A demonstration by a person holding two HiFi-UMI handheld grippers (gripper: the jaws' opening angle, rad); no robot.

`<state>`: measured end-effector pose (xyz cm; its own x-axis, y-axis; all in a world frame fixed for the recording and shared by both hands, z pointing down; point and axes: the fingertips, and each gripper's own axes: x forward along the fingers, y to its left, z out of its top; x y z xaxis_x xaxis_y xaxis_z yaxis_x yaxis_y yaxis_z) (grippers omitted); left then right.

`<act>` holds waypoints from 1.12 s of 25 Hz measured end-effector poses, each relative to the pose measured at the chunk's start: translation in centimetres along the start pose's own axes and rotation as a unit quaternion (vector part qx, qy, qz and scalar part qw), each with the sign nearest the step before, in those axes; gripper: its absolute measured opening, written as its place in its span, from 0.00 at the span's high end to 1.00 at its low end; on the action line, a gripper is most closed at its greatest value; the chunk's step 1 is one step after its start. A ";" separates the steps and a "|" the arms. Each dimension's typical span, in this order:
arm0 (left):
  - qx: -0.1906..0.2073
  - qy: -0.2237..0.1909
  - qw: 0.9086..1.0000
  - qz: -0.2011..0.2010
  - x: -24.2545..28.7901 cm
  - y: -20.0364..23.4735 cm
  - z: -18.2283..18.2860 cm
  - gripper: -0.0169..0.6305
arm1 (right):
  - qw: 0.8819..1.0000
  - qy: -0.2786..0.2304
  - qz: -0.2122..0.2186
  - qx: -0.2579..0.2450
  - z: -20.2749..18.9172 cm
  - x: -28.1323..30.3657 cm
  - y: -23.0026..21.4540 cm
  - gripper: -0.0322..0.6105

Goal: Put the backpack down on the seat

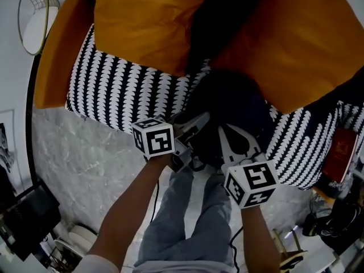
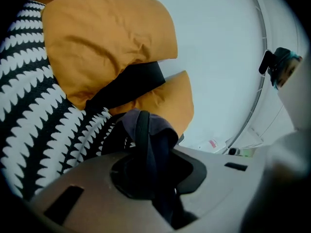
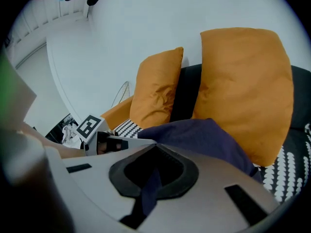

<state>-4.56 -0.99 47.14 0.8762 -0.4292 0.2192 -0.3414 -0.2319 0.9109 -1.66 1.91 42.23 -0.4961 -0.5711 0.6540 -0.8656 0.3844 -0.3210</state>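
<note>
The patterned seat (image 1: 114, 90) spreads wide, with two orange cushions (image 1: 142, 21) propped at its far side, so the middle is free. The dark backpack (image 1: 233, 101) hangs over the seat's near edge. The left gripper (image 1: 193, 131) is pinched on its strap (image 2: 143, 140) and the right gripper (image 1: 234, 141) is clamped on its fabric, likely to land it level.

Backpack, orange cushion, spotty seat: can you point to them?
backpack (image 1: 233, 101): head view, its dark top.
orange cushion (image 1: 145, 24): head view, middle of the left one.
seat (image 1: 108, 90): head view, black-and-white cover.
</note>
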 end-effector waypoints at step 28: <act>0.063 0.079 0.992 0.077 0.2 6.0 -0.4 0.58 | 1.000 0.018 -0.013 -0.007 0.2 3.8 0.2 0.95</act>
<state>-6.36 -2.14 52.79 0.8494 -0.3278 0.4135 -0.5063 -0.2856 0.8137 -3.79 -0.32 44.52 -0.4711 -0.5541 0.6863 -0.8767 0.3802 -0.2949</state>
